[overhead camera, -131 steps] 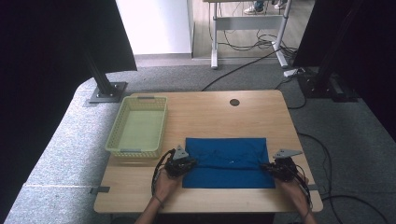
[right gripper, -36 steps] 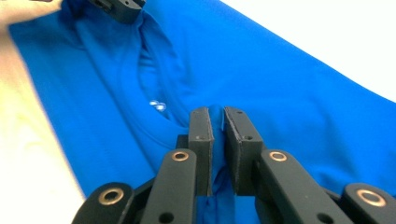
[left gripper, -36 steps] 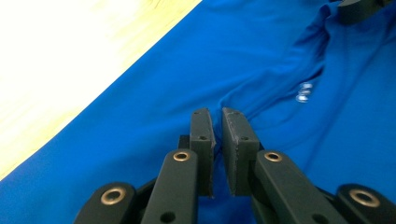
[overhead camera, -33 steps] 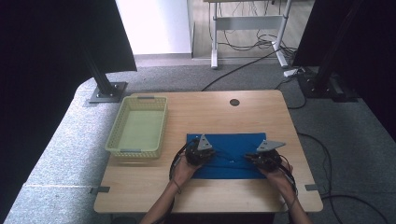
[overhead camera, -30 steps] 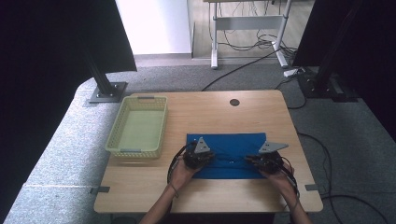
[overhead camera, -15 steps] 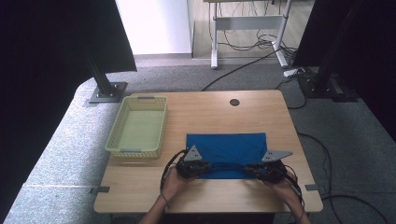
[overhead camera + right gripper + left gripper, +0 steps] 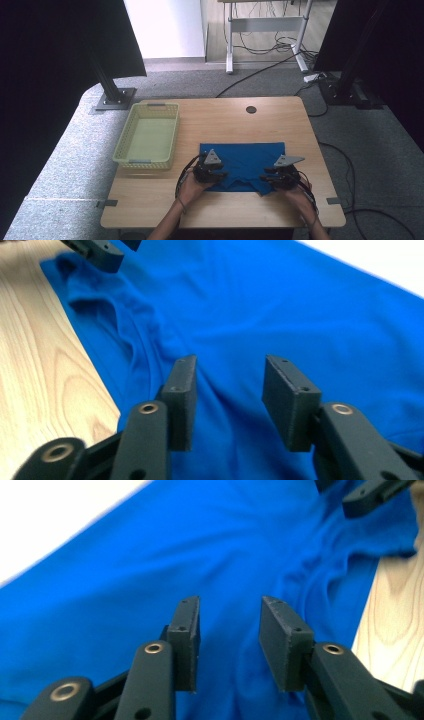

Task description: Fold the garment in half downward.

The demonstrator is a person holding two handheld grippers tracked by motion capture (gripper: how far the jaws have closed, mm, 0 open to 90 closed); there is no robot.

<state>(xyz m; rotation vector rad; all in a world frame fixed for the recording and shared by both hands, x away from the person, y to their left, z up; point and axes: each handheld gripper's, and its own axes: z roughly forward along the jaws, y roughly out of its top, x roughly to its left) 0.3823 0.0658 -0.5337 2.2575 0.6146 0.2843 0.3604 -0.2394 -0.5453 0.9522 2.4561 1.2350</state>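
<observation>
A blue cloth point(image 7: 242, 157) lies flat on the wooden table point(image 7: 240, 120), its near edge rumpled. My left gripper point(image 7: 221, 175) rests at the cloth's near left part. My right gripper point(image 7: 265, 179) rests at its near right part. Their jaws point toward each other. In the left gripper view the left gripper point(image 7: 230, 630) is open just above the blue cloth point(image 7: 150, 570), with nothing between its jaws. The right gripper point(image 7: 229, 390) is also open over the blue cloth point(image 7: 300, 310). Each gripper view catches the other gripper's jaw tips at its top edge.
An empty yellow-green basket point(image 7: 125, 137) stands on the table left of the cloth. A dark round cable hole point(image 7: 251, 109) sits near the far edge. Bare wood shows beyond the cloth and to its right. Dark stands and cables are on the floor behind.
Both grippers have drawn back from the cloth's middle toward its near edge. The cloth's near edge is now rumpled between them.
</observation>
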